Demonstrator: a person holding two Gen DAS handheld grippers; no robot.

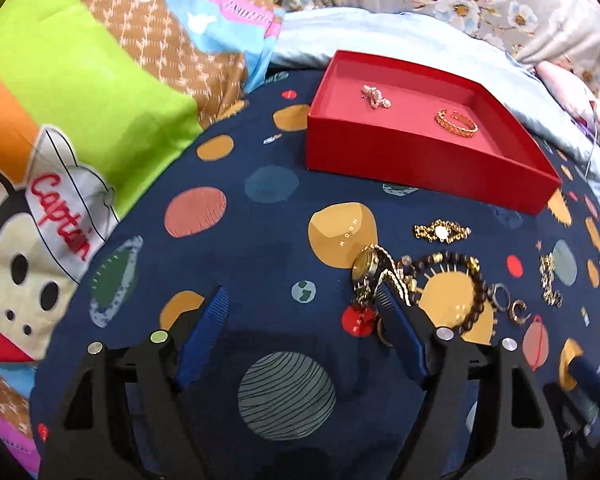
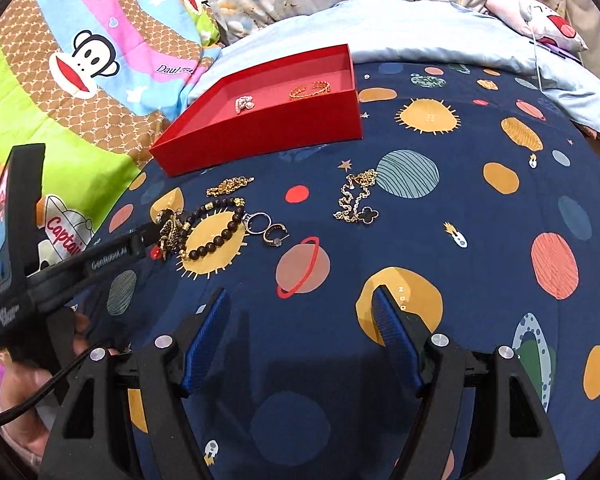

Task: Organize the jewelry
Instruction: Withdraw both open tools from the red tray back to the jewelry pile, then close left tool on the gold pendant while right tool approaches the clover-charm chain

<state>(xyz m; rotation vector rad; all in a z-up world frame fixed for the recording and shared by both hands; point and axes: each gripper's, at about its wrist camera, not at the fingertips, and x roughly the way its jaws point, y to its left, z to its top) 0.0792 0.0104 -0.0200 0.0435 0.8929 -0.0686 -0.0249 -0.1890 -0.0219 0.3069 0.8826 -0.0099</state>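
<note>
Jewelry is seen spread across a planet-print bedspread point(image 2: 440, 208) on a bed, with a red box point(image 1: 400, 160) set toward the far side and already holding a pink beaded piece point(image 1: 375, 97) and a gold braided bangle point(image 1: 457, 120). The left hand-held gripper point(image 1: 300, 304) is held low over the cloth with its jaws wide and nothing between them; one blue finger point(image 1: 396, 320) is placed right against a tangled gold watch point(image 1: 370, 270), beside a dark beaded bracelet point(image 1: 472, 288). The right hand-held gripper point(image 2: 300, 312) is likewise spread wide and empty, over bare fabric and well apart from any piece. A second small gold watch point(image 1: 442, 232) lies between the cluster and the box, two hoop earrings point(image 2: 268, 228) sit just beside the bracelet, and a gold chain with a black clover pendant point(image 2: 356, 200) rests apart, nearest the right tool. The gold watch appears to be the next pick. For a clean lift, the left jaws would best be centred across the watch case rather than its loose band, closed firmly, and raised slowly so that the neighbouring bracelet is not dragged along.
</note>
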